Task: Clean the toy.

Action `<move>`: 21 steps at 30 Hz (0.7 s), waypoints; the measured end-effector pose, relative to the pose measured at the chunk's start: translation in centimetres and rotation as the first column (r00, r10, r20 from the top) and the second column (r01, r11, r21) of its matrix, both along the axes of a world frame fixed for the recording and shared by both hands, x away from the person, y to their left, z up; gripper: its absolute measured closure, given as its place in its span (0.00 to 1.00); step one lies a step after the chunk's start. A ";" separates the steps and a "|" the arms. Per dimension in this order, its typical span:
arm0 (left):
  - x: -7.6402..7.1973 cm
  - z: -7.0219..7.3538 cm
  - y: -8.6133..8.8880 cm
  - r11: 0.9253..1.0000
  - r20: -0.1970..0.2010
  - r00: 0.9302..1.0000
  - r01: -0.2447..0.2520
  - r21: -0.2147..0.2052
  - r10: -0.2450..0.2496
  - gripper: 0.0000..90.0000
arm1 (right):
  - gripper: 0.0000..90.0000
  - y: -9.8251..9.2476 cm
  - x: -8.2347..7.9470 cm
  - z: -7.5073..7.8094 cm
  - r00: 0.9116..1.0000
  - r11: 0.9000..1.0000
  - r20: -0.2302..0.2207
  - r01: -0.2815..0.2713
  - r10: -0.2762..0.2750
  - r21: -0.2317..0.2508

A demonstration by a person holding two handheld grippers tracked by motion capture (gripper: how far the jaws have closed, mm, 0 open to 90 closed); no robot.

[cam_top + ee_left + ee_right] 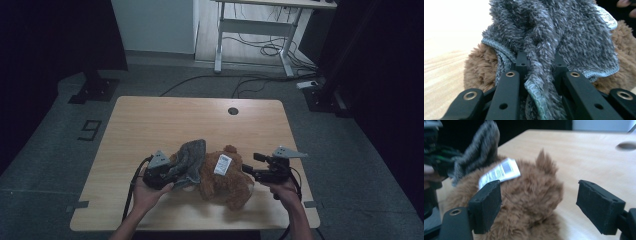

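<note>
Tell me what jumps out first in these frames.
A brown plush toy lies near the table's front edge, a white label on top. The left tongs are shut on a fuzzy grey cloth draped over the toy's left side. The right tongs stand open, just right of the toy.

Brown plush toy (477, 71) largely hidden behind the grey fleece cloth (549, 32).
</note>
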State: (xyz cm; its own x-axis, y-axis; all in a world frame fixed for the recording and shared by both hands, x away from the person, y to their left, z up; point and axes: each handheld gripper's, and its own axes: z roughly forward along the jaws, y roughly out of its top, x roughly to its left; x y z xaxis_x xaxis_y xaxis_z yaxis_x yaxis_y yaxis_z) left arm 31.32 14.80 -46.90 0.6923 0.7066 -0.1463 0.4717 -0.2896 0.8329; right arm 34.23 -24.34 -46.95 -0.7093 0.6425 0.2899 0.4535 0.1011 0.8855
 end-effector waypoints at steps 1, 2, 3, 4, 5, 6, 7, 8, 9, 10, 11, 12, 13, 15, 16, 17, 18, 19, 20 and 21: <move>-0.2 -0.1 0.1 1.000 -0.002 1.000 0.002 -0.004 -0.002 0.82 | 0.21 0.5 0.0 -0.6 1.000 1.000 -0.013 -0.016 0.016 -0.007; -0.3 -0.1 0.2 1.000 -0.003 1.000 0.004 -0.006 -0.004 0.82 | 0.20 0.9 0.1 -1.3 0.999 0.999 -0.026 -0.027 0.027 -0.018; -0.5 -0.2 0.3 1.000 -0.004 1.000 0.004 -0.008 -0.004 0.82 | 0.19 1.4 0.1 -1.9 0.998 0.999 -0.042 -0.039 0.038 -0.025; -0.7 -0.2 0.3 1.000 -0.004 1.000 0.006 -0.007 -0.006 0.82 | 0.17 1.9 0.1 -2.5 0.997 0.998 -0.060 -0.057 0.055 -0.028; -0.8 -0.2 0.4 1.000 -0.006 1.000 0.007 -0.006 -0.007 0.82 | 0.16 2.4 0.0 -2.9 0.994 0.997 -0.075 -0.075 0.073 -0.022; -0.9 -0.3 0.5 1.000 -0.006 1.000 0.008 -0.006 -0.008 0.82 | 0.15 2.8 -0.1 -3.2 0.993 0.996 -0.083 -0.085 0.083 -0.019; -1.1 -0.3 0.5 1.000 -0.008 1.000 0.010 -0.006 -0.010 0.82 | 0.15 3.0 -0.2 -3.4 0.992 0.995 -0.086 -0.096 0.094 -0.020; -1.2 -0.4 0.6 1.000 -0.010 1.000 0.011 -0.008 -0.011 0.82 | 0.15 3.2 -0.2 -3.5 0.991 0.994 -0.088 -0.104 0.102 -0.018; -1.3 -0.4 0.7 1.000 -0.012 1.000 0.014 -0.010 -0.014 0.82 | 0.15 3.2 -0.3 -3.5 0.990 0.994 -0.091 -0.111 0.109 -0.020; -1.5 -0.5 0.8 1.000 -0.015 1.000 0.015 -0.017 -0.015 0.82 | 0.15 3.3 -0.3 -3.6 0.989 0.993 -0.093 -0.119 0.116 -0.024; -1.6 -0.6 0.9 1.000 -0.018 1.000 0.015 -0.021 -0.016 0.82 | 0.15 3.4 -0.4 -3.7 0.988 0.991 -0.097 -0.127 0.124 -0.030; -1.7 -0.6 0.9 1.000 -0.020 1.000 0.016 -0.022 -0.016 0.82 | 0.16 3.6 -0.4 -3.8 0.986 0.990 -0.103 -0.136 0.131 -0.040; -1.8 -0.7 0.9 1.000 -0.019 1.000 0.014 -0.023 -0.015 0.82 | 0.17 3.8 -0.4 -4.0 0.984 0.988 -0.108 -0.148 0.142 -0.049; -2.0 -0.8 0.9 1.000 -0.018 1.000 0.014 -0.018 -0.015 0.82 | 0.21 4.3 -0.6 -4.5 0.978 0.981 -0.122 -0.181 0.172 -0.068; -2.2 -0.8 0.9 1.000 -0.018 1.000 0.016 -0.017 -0.016 0.82 | 0.23 4.6 -0.7 -4.8 0.975 0.978 -0.128 -0.192 0.181 -0.078; -2.3 -0.9 1.0 1.000 -0.017 1.000 0.017 -0.017 -0.017 0.82 | 0.25 4.8 -0.9 -5.0 0.974 0.977 -0.130 -0.197 0.184 -0.087; -2.4 -0.9 1.0 1.000 -0.018 1.000 0.019 -0.014 -0.020 0.82 | 0.28 4.9 -1.1 -5.2 0.974 0.975 -0.129 -0.200 0.187 -0.095; -2.4 -1.0 1.1 1.000 -0.020 1.000 0.020 -0.016 -0.021 0.82 | 0.31 5.1 -1.2 -5.3 0.974 0.974 -0.128 -0.200 0.186 -0.105; -2.4 -1.0 1.1 1.000 -0.020 1.000 0.021 -0.017 -0.021 0.82 | 0.34 5.2 -1.3 -5.4 0.975 0.972 -0.118 -0.202 0.188 -0.124; -2.3 -1.0 1.0 1.000 -0.018 1.000 0.017 -0.017 -0.018 0.82 | 0.38 5.3 -1.4 -5.4 0.977 0.972 -0.112 -0.198 0.184 -0.130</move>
State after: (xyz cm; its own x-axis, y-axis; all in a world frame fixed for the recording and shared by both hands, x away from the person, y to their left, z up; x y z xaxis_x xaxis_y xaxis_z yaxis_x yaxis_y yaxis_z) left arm 29.01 15.82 -47.94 0.7015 0.6919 -0.1710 0.4821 -0.2840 0.8288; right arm 32.87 -19.02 -52.36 -0.7952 0.5373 0.2812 0.4978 0.3136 0.8086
